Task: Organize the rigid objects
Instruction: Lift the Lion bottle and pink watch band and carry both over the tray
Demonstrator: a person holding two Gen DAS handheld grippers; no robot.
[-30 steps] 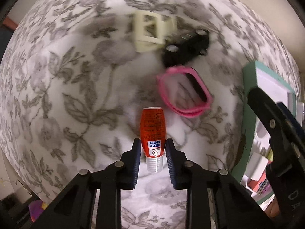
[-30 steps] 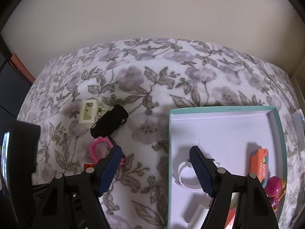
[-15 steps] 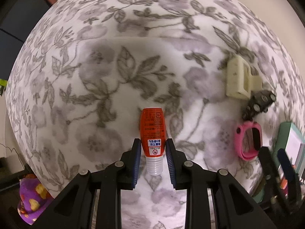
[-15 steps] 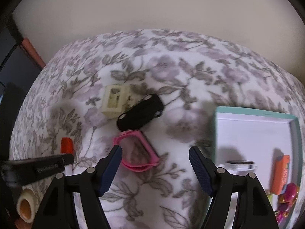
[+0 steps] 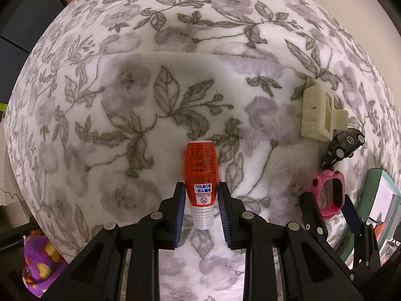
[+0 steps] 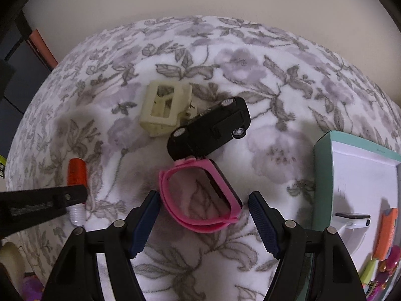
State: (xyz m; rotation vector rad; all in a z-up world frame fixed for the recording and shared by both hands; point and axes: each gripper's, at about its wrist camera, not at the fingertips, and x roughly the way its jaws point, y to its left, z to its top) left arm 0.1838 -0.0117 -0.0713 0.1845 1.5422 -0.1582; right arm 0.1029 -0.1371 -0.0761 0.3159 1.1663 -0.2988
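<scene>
My left gripper [image 5: 201, 200] is shut on an orange bottle [image 5: 200, 168] with a clear cap, holding it over the flowered blanket [image 5: 125, 100]. From the right wrist view, the same bottle [image 6: 76, 173] shows at the far left in that gripper. My right gripper [image 6: 203, 197] is open and hangs just above a pink watch [image 6: 220, 180], one finger on each side and not touching it. A black toy car [image 6: 213, 128] lies against the watch's far end. A cream hair clip [image 6: 163, 105] sits behind the car.
A teal box [image 6: 323, 155] stands at the right, holding a white watch [image 6: 353, 218], an orange item [image 6: 387, 230] and small colourful pieces. A purple spotted cloth [image 5: 40, 271] lies off the bed's lower left edge. A pale wall runs behind the bed.
My left gripper carried the bottle leftward, so clip, car and watch slid to the right of its view. My right gripper swung left from over the box and dropped over the pink watch.
</scene>
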